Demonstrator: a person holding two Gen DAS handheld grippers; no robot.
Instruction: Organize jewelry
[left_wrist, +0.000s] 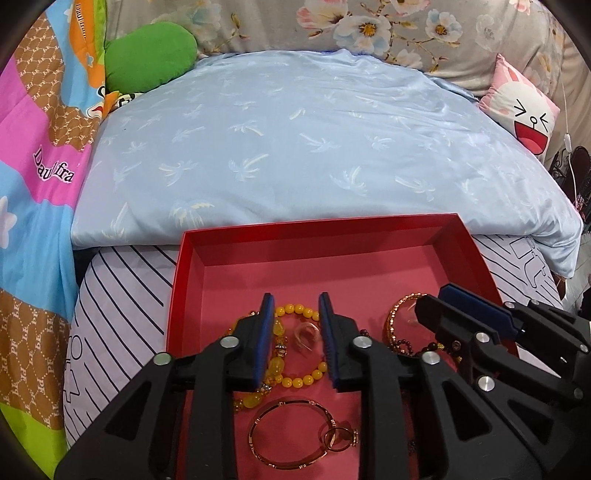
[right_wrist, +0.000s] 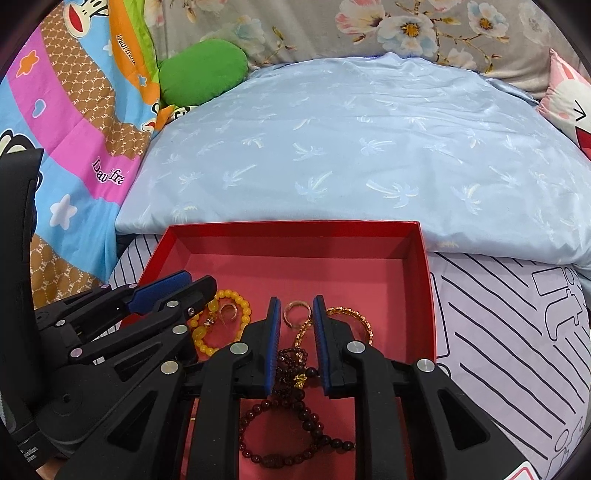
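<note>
Left gripper hung over the near left part of the red box, jaws narrowly parted and holding nothing, pads straddling a clear ring inside the loop of the yellow bead bracelet. Right gripper poised beside it over the near right part, likewise slightly open and empty, flanking a small gold ring and the dark bead bracelet.

Beyond the box, a wide blue quilt on the striped sheet, then a green cushion at far left.

All jewelry seen lay inside the box (crowded toward its near end): a gold chain bracelet at right, a rose-gold bangle nearest, with a ring touching it.

Probably a picking step just starting. Next move likely called for lowering one gripper onto a single piece and closing without snagging neighbours, since strands overlapped.
</note>
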